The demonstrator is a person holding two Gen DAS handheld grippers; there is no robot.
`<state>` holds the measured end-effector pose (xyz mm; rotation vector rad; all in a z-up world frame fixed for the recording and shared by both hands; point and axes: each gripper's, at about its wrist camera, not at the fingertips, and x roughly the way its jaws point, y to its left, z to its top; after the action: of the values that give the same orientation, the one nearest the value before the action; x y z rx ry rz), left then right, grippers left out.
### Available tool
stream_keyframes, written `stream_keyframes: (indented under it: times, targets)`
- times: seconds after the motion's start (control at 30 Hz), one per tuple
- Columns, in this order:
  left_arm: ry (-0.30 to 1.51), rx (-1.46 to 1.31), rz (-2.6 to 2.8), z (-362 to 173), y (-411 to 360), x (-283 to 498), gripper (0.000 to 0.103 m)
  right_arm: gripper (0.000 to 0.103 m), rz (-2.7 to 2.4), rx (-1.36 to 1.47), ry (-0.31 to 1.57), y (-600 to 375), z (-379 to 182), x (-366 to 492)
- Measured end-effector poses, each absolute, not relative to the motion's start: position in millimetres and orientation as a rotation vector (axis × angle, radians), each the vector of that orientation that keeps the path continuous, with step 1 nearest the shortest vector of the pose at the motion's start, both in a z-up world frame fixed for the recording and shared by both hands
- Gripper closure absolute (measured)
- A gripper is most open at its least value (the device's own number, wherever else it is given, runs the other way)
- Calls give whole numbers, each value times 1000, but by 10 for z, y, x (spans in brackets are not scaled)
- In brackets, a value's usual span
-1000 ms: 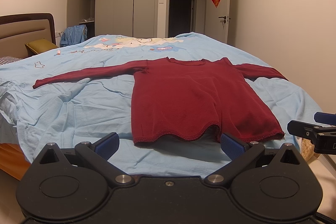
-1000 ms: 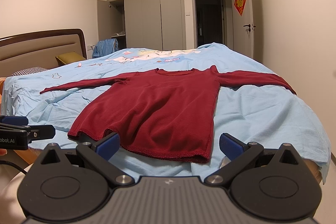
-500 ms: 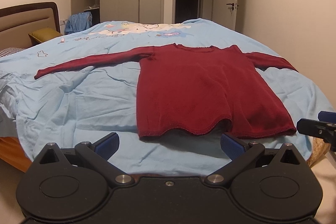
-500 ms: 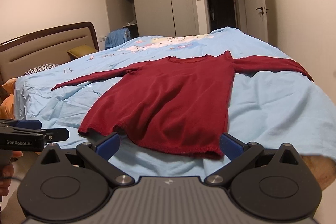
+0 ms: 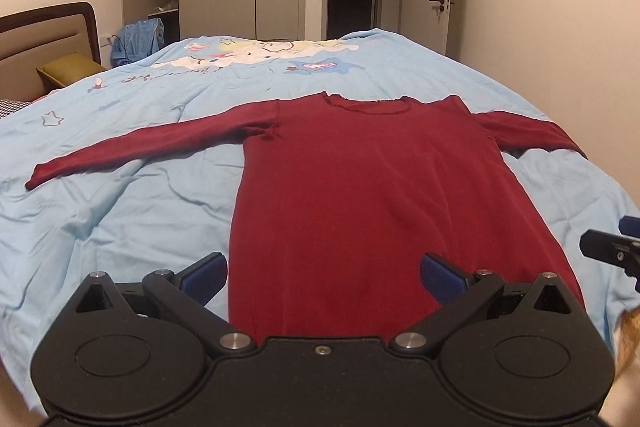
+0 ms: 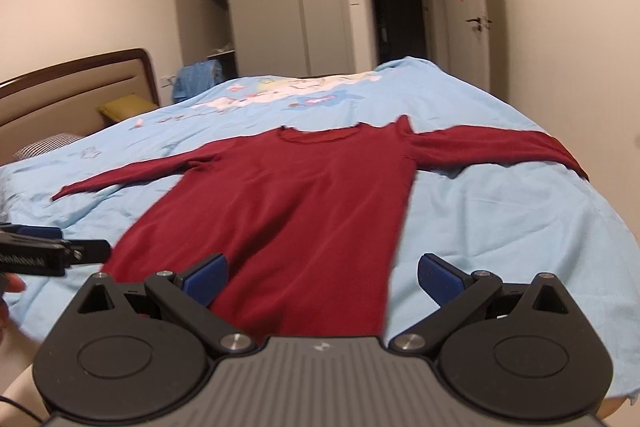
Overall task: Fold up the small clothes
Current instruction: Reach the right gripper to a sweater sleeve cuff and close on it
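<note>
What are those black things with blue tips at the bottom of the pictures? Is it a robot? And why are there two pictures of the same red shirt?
It is no robot. A person holds a grabbing tool in each hand, and each tool carries its own camera looking out along its two fingers. One picture comes from the left gripper, the other from the right gripper. The blue tips are soft pads on the fingers. Both tools are open and hold nothing. In front of them a dark red sweater lies flat on a bed with a light blue sheet, its sleeves spread out to the sides. Each camera also catches the other tool at the picture's edge. The job is folding the sweater; no fold shows yet.
</note>
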<state>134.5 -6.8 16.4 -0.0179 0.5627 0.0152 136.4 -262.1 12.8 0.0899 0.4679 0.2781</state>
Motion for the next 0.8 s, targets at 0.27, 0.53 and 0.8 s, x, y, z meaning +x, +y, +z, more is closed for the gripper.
stream_keyframes:
  times: [0.27,0.53,0.8]
  targets:
    - [546,-46,20,156,-135,2109,1,0,124,243,486,-3198,-111,1967]
    - [526,-18,34,42,-197,2929,1,0,-28,360,440,-4026,-147,2629]
    - [551,-50,26,-140,-244,3540,1,0,-114,547,458,-4950,-212,3512]
